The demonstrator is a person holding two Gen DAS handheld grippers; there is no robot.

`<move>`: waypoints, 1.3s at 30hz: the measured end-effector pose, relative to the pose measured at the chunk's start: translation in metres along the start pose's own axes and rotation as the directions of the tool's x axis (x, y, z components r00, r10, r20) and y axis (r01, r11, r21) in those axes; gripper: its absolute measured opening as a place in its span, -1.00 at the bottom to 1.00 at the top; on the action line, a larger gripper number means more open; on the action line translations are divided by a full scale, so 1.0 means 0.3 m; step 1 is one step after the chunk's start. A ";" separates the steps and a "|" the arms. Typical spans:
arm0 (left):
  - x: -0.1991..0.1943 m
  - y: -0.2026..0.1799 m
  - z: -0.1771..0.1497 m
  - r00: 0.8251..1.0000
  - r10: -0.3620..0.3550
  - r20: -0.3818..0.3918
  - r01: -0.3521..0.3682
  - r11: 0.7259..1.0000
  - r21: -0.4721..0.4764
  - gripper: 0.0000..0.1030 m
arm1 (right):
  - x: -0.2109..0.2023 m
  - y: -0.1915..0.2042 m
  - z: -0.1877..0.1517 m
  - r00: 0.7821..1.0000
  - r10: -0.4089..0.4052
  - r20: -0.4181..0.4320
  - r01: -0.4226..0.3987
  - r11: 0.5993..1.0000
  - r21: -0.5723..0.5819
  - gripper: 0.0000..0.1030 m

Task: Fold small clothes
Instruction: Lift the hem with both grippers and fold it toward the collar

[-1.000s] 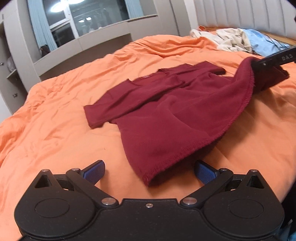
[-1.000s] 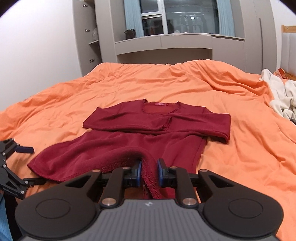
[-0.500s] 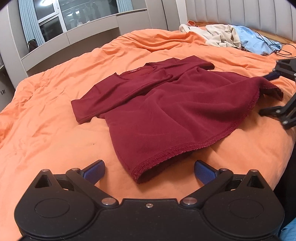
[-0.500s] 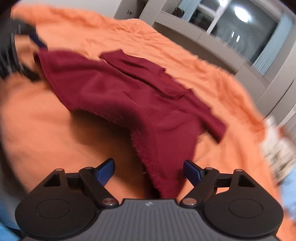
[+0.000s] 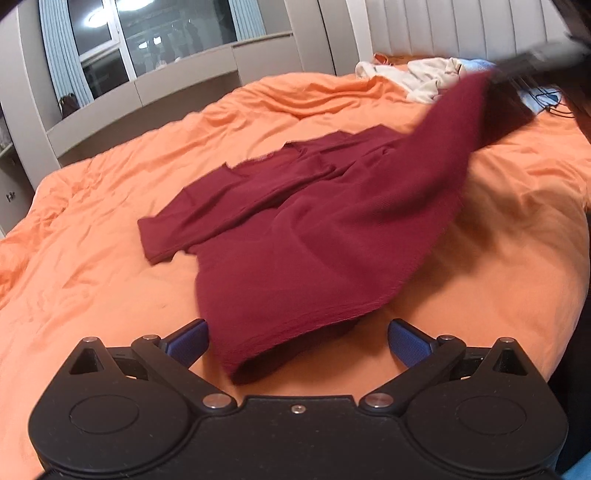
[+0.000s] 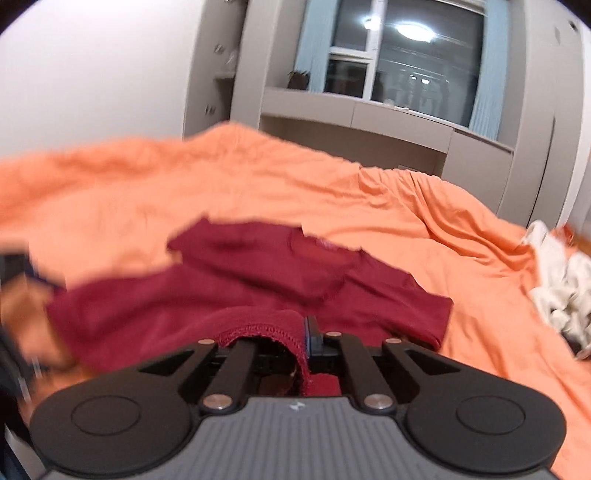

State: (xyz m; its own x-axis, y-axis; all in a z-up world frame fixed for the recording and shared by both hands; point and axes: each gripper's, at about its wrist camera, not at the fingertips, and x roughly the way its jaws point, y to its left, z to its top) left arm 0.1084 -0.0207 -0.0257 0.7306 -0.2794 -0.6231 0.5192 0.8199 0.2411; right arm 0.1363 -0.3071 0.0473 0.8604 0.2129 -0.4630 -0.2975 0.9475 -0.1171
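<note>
A dark red long-sleeved shirt point(image 5: 317, 229) lies on the orange bed cover point(image 5: 92, 266), sleeves folded across the chest, neck toward the window. My left gripper point(image 5: 297, 341) is open; the near hem corner lies between its blue pads point(image 5: 186, 341), not pinched. My right gripper point(image 6: 304, 334) is shut on the other hem corner of the shirt point(image 6: 258, 291) and holds it lifted. In the left wrist view the right gripper point(image 5: 532, 61) shows blurred at upper right, with the cloth hanging from it.
A pile of white and blue clothes point(image 5: 428, 79) lies near the padded headboard point(image 5: 461, 26); it also shows in the right wrist view point(image 6: 557, 280). Grey cabinets and a window point(image 6: 402, 59) stand past the bed. The bed's edge runs just beside the left gripper.
My right gripper, open half a second ago, has shut on the hem corner again and raised it. My left gripper has moved closer to the near hem corner and stays open.
</note>
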 end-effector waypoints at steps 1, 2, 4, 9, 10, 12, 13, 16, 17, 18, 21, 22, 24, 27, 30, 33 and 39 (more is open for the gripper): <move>0.005 -0.015 0.004 1.000 0.023 0.009 -0.023 1.000 0.013 0.99 | 0.004 -0.025 0.025 1.000 0.006 0.011 -0.006 1.000 0.013 -0.89; 0.012 -0.031 0.009 0.999 0.050 0.018 -0.051 0.998 0.030 0.99 | 0.010 -0.040 0.046 1.000 0.004 0.022 -0.004 1.000 0.020 -0.89; 0.034 -0.055 0.016 0.994 0.106 0.023 -0.107 0.992 0.060 0.99 | 0.032 -0.087 0.082 1.000 0.001 0.031 -0.002 0.999 0.037 -0.89; 0.083 -0.048 0.026 0.988 0.156 0.008 -0.156 0.986 0.063 0.99 | 0.055 -0.134 0.095 1.000 -0.013 0.024 0.012 0.998 0.063 -0.89; 0.090 -0.046 0.024 0.985 0.174 0.007 -0.174 0.983 0.064 0.98 | 0.056 -0.134 0.093 1.000 -0.011 0.022 0.010 0.997 0.070 -0.89; 0.092 -0.038 0.021 0.980 0.200 0.017 -0.201 0.977 0.069 0.89 | 0.050 -0.138 0.077 1.000 -0.010 0.018 0.009 0.997 0.079 -0.89; 0.086 -0.033 0.017 0.978 0.205 0.026 -0.207 0.976 0.069 0.81 | 0.047 -0.136 0.069 1.000 -0.015 0.015 0.014 0.997 0.074 -0.89; 0.059 -0.022 0.012 0.974 0.216 0.063 -0.220 0.973 0.070 0.67 | 0.034 -0.126 0.035 1.000 -0.023 0.002 0.022 0.998 0.053 -0.89; 0.048 -0.022 0.010 0.970 0.229 0.083 -0.235 0.969 0.078 0.63 | 0.028 -0.120 0.022 1.000 -0.026 -0.005 0.026 0.998 0.050 -0.89; 0.038 -0.023 0.009 0.964 0.244 0.102 -0.253 0.963 0.091 0.58 | 0.020 -0.115 0.004 0.999 -0.032 -0.012 0.032 0.999 0.043 -0.89; 0.014 -0.016 0.007 0.957 0.250 0.144 -0.269 0.955 0.127 0.37 | 0.003 -0.098 -0.057 0.997 -0.059 -0.044 0.059 0.998 0.014 -0.88; 0.009 -0.010 0.009 0.960 0.239 0.145 -0.258 0.956 0.136 0.23 | 0.002 -0.090 -0.075 0.996 -0.064 -0.058 0.065 0.998 0.010 -0.88; 0.009 0.004 0.012 0.967 0.218 0.134 -0.236 0.961 0.144 0.08 | -0.004 -0.081 -0.126 0.993 -0.067 -0.095 0.068 0.998 0.005 -0.86; 0.001 0.016 0.012 0.970 0.192 0.152 -0.215 0.964 0.155 0.00 | -0.008 -0.041 -0.208 0.983 -0.093 -0.157 0.083 0.994 -0.070 -0.67; -0.005 0.027 0.010 0.971 0.172 0.169 -0.200 0.965 0.171 0.00 | -0.009 0.008 -0.277 0.972 -0.134 -0.192 0.104 0.982 -0.157 -0.48; -0.005 0.040 0.013 0.971 0.156 0.179 -0.187 0.967 0.171 0.00 | -0.019 0.045 -0.325 0.966 -0.187 -0.176 0.145 0.963 -0.227 -0.22; -0.019 0.052 0.020 0.968 0.129 0.215 -0.160 0.978 0.137 -0.25 | -0.043 0.115 -0.372 0.966 -0.246 -0.082 0.205 0.917 -0.342 -0.40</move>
State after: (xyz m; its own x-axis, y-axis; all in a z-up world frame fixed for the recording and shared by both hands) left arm 0.1149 -0.0091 -0.0139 0.8693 -0.2725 -0.4123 0.4513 0.7779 0.4373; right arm 0.0690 -0.3038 -0.0488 0.8703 -0.0471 -0.4903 -0.2381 0.8311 -0.5025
